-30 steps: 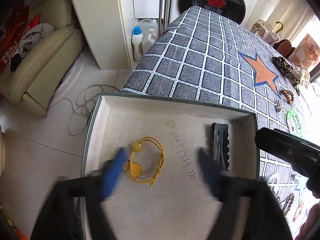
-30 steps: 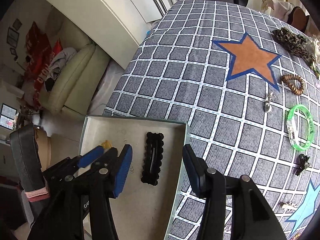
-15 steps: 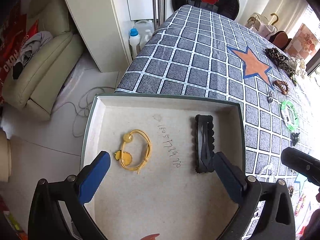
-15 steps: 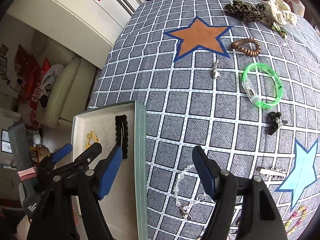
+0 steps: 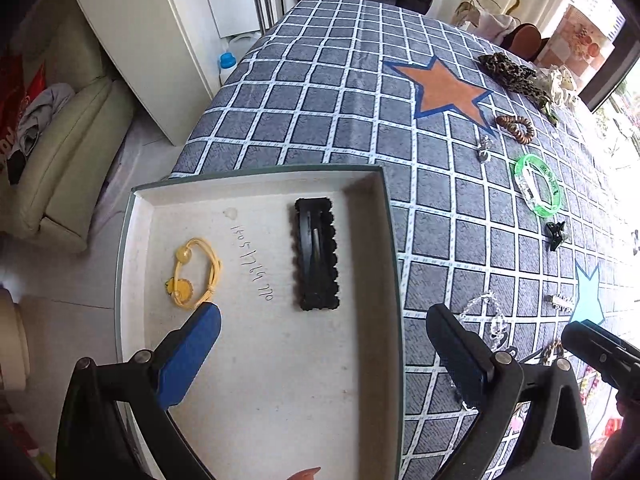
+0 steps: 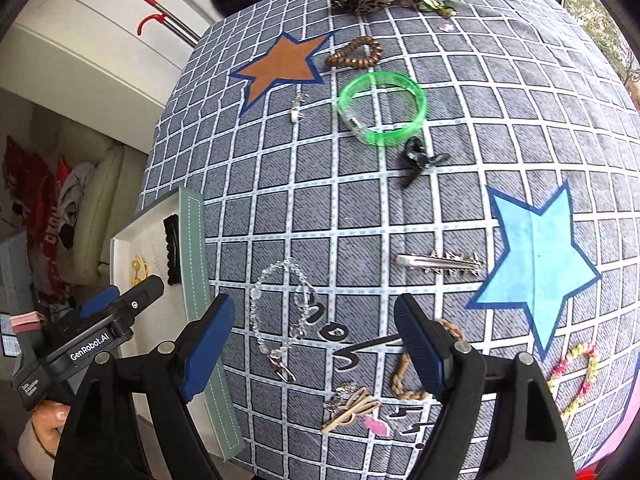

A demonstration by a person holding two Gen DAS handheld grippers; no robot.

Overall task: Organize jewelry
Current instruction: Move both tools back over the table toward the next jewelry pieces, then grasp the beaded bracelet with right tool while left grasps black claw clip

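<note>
Grey checked tablecloth [image 6: 360,216] w/ orange and blue stars fills most of both views. Shallow tray [image 5: 384,216], pale inside w/ green rim, sits at the cloth's edge: centre-left in the left wrist view, far left in the right wrist view.

Inside the tray: yellow hair tie [image 5: 196,274] w/ a bead, left of centre, and black hair clip [image 5: 316,254] lying lengthwise to its right, the two well apart, handwritten digits between them.

Left gripper [image 5: 324,348], bottom of its own view, has its blue pads spread wide and nothing between them; one finger hangs over the tray floor near the hair tie, the other over the cloth just past the tray's right rim. It also shows at lower left of the right wrist view.

Right gripper [image 6: 314,332], bottom centre of its view, is likewise wide apart and empty, above a clear bead bracelet [image 6: 276,312] lying on the cloth just right of the tray rim. Can't tell if it touches anything.

Rest of the jewelry is spread on the cloth in the right wrist view: green bangle [image 6: 382,108] upper centre, brown bead bracelet [image 6: 354,54] above it, small black claw clip [image 6: 420,158] just below the bangle, silver clip [image 6: 440,264] mid-right beside the blue star, braided tan band [image 6: 408,372] and a pile of small clips [image 6: 352,404] at the bottom, multicolour bead loop [image 6: 576,376] lower right.
</note>
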